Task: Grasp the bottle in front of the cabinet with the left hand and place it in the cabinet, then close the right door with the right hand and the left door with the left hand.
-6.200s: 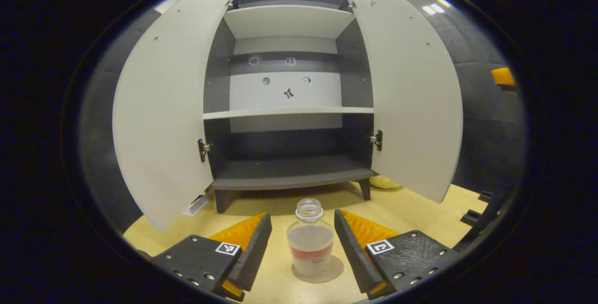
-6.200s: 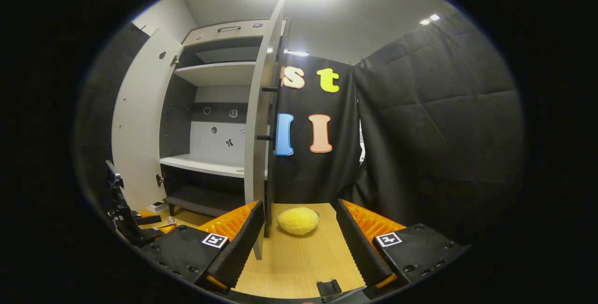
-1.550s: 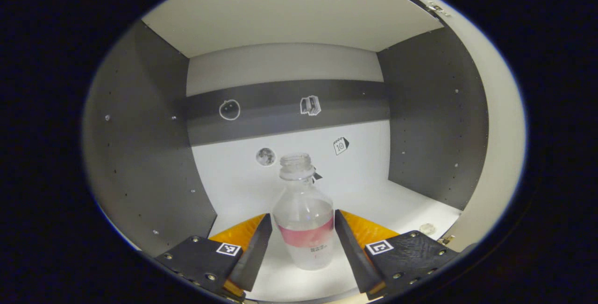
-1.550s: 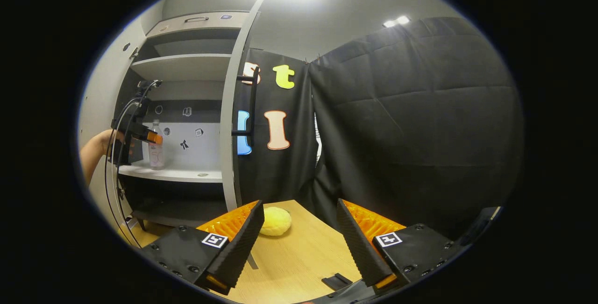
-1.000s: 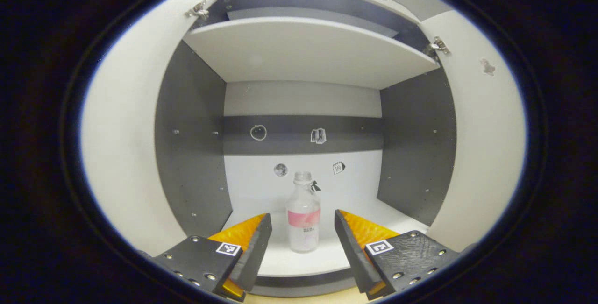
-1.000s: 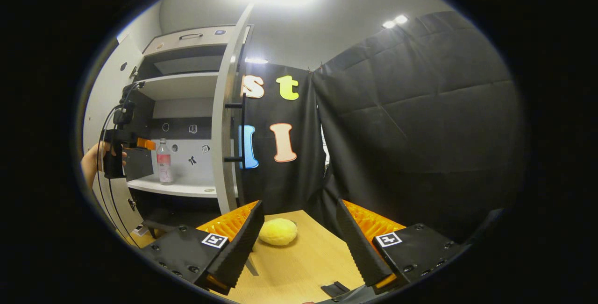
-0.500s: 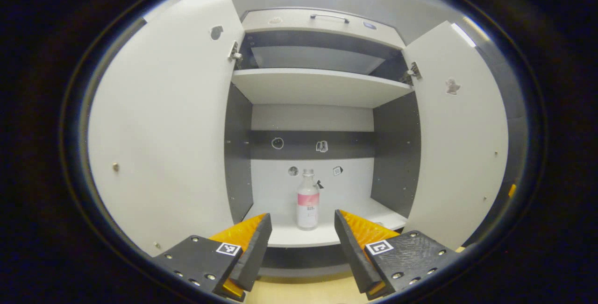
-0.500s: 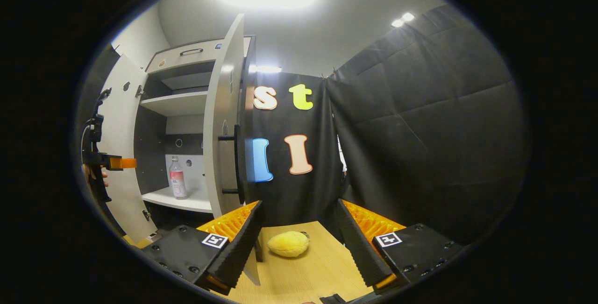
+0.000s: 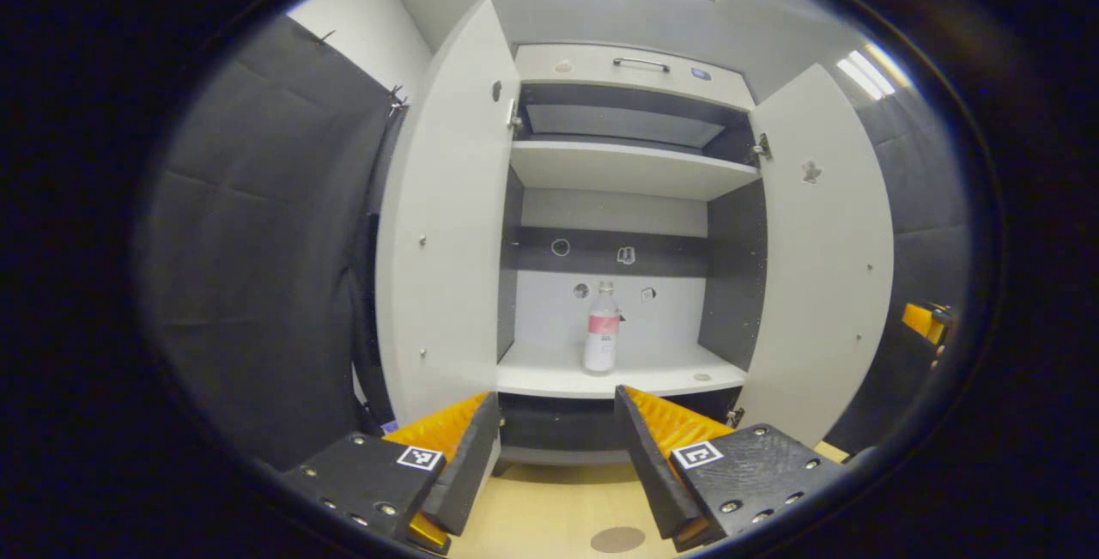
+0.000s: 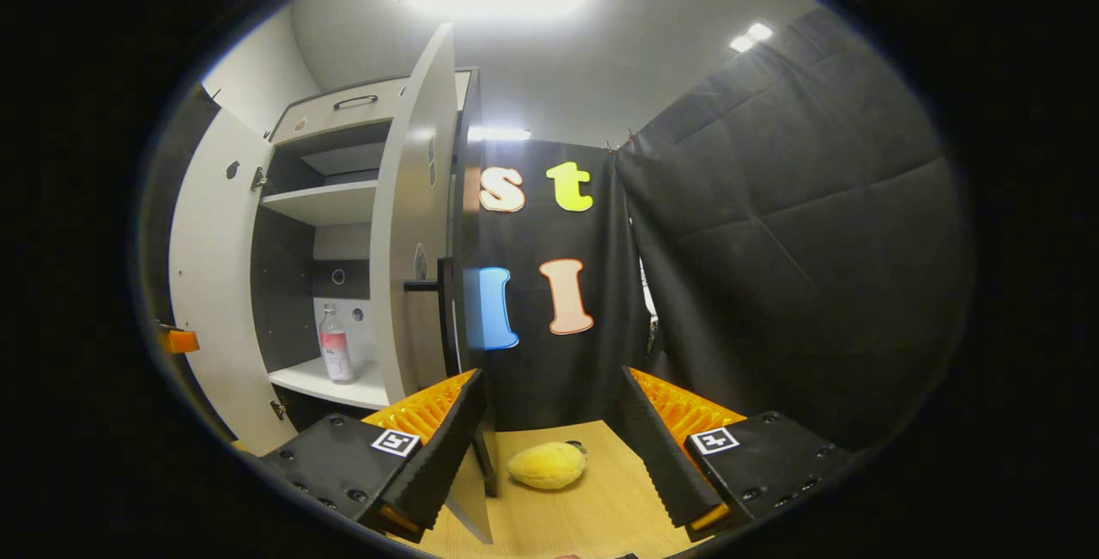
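Both doors (image 9: 446, 224) stand open; bottle (image 9: 601, 337) upright on the middle shelf (image 9: 549, 379). My left claw (image 9: 556, 456) and right claw (image 10: 549, 456) gape empty. Risk: slamming may topple the bottle.

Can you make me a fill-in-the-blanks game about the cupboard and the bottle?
1. The bottle stands upright on a ____ inside the cabinet.
2. Both cabinet doors, the left door and the right door, are ____.
3. The left gripper holds nothing; its fingers are ____.
4. The fuzzy lump on the floor is ____ in colour.

Missing words: shelf; open; open; yellow
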The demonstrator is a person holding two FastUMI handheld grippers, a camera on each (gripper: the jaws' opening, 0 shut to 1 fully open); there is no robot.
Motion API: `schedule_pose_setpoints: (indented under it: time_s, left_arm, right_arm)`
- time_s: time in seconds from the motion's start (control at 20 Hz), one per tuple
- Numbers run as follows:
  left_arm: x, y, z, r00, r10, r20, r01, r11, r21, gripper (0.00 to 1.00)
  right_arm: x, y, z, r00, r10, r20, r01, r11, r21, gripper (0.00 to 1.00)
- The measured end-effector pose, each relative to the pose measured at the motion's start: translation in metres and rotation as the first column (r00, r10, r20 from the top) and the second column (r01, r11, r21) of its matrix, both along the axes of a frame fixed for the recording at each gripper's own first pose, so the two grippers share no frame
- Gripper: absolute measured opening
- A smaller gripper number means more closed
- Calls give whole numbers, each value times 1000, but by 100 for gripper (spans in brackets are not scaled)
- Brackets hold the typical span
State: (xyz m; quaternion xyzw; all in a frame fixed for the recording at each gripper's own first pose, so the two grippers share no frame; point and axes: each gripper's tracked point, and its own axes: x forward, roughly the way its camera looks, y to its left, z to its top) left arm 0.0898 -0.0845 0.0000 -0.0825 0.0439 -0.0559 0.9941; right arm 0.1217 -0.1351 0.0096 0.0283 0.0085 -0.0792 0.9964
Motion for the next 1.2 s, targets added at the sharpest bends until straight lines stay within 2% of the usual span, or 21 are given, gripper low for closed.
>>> schedule_pose_setpoints:
  time_s: [0.1, 0.15, 0.2, 0.4, 0.55, 0.6, 0.65, 0.75, 0.85, 1.15, 1.2]
  left_arm:
    - [-13, 20, -4, 1000, 23, -5, -23, 1000, -14, 81]
    - [-17, 32, -5, 999, 39, -4, -39, 999, -10, 81]
    - [-19, 45, -5, 999, 54, -3, -54, 999, -1, 81]
    - [-21, 91, -8, 994, 113, 0, -113, 993, 21, 81]
    - [-15, 124, -10, 989, 149, -1, -149, 989, 12, 81]
    - [-14, 135, -10, 987, 160, 1, -160, 987, 12, 81]
    - [-12, 142, -9, 986, 166, 3, -166, 986, 13, 81]
    - [-7, 161, -13, 983, 184, 3, -184, 983, 26, 81]
    - [-2, 176, -16, 979, 204, 1, -204, 978, 35, 81]
    - [20, 190, -24, 982, 191, -5, -191, 982, 15, 81]
    - [24, 191, -24, 983, 184, -5, -183, 983, 17, 81]
  right_arm:
    - [9, 1, 1, 1000, -29, -6, 29, 999, 15, 98]
    - [13, 4, 0, 999, -40, -15, 41, 999, 18, 94]
    - [18, 4, -1, 998, -54, -20, 54, 998, 14, 98]
    - [32, 4, -8, 993, -108, -38, 107, 994, -28, 98]
    - [40, 19, -18, 994, -93, -62, 90, 995, -54, 99]
    - [40, 20, -20, 993, -96, -72, 91, 993, -72, 91]
    - [40, 21, -17, 993, -100, -57, 95, 992, -86, 95]
    - [39, 27, -16, 995, -81, -52, 76, 993, -90, 91]
    - [38, 32, -16, 996, -79, -50, 74, 993, -97, 94]
    - [32, 50, -16, 995, -90, -46, 86, 992, -94, 94]
    - [32, 53, -16, 995, -94, -45, 90, 991, -97, 91]
